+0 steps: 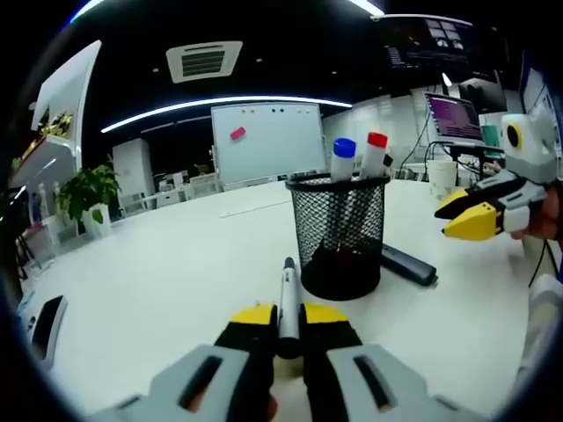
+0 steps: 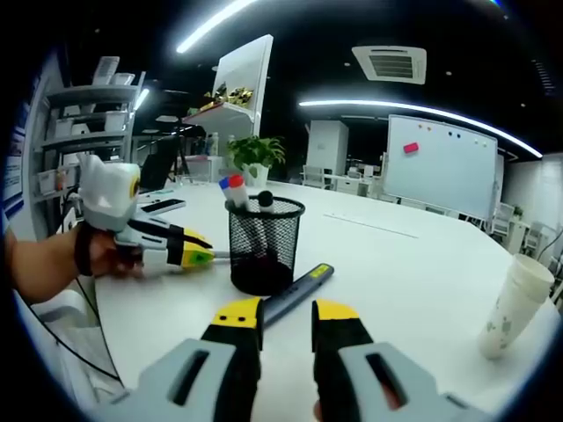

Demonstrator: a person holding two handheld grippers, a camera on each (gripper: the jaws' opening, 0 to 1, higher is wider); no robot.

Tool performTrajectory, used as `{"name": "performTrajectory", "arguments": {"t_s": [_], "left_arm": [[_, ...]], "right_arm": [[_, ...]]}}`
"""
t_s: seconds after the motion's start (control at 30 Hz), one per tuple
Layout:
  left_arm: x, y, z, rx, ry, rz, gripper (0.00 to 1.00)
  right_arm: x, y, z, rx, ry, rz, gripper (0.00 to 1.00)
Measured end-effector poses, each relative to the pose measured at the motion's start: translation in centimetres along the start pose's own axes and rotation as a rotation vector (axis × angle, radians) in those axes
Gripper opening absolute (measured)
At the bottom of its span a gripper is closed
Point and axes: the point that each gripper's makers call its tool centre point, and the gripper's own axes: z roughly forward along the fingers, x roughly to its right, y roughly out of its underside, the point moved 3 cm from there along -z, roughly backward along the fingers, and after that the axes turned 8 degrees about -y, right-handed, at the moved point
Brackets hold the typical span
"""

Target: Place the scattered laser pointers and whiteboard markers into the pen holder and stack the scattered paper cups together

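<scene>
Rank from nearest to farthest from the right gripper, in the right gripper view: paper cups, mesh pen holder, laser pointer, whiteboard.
1. Laser pointer, just ahead of the right gripper.
2. Mesh pen holder, behind the pointer, slightly left.
3. Paper cups, far right on the table.
4. Whiteboard, across the room, upper right.

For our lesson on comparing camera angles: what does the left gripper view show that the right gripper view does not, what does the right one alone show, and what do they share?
Left gripper view alone: a pen clamped upright between the left gripper jaws, and a laptop in the background.

Right gripper view alone: a stack of paper cups leaning on the table, and shelves at the side.

Both: the mesh pen holder holding markers, the laser pointer lying beside it, a potted plant, and the whiteboard. The right gripper is open.
</scene>
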Motion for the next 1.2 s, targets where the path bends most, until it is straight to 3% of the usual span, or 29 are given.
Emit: {"name": "performTrajectory", "arguments": {"t_s": [1.2], "left_arm": [[-0.8, -4.8, -1.5, 0.151, 0.001, -0.014, 0.12]], "right_arm": [[0.0, 0.4, -0.1, -0.012, 0.001, 0.004, 0.22]]}}
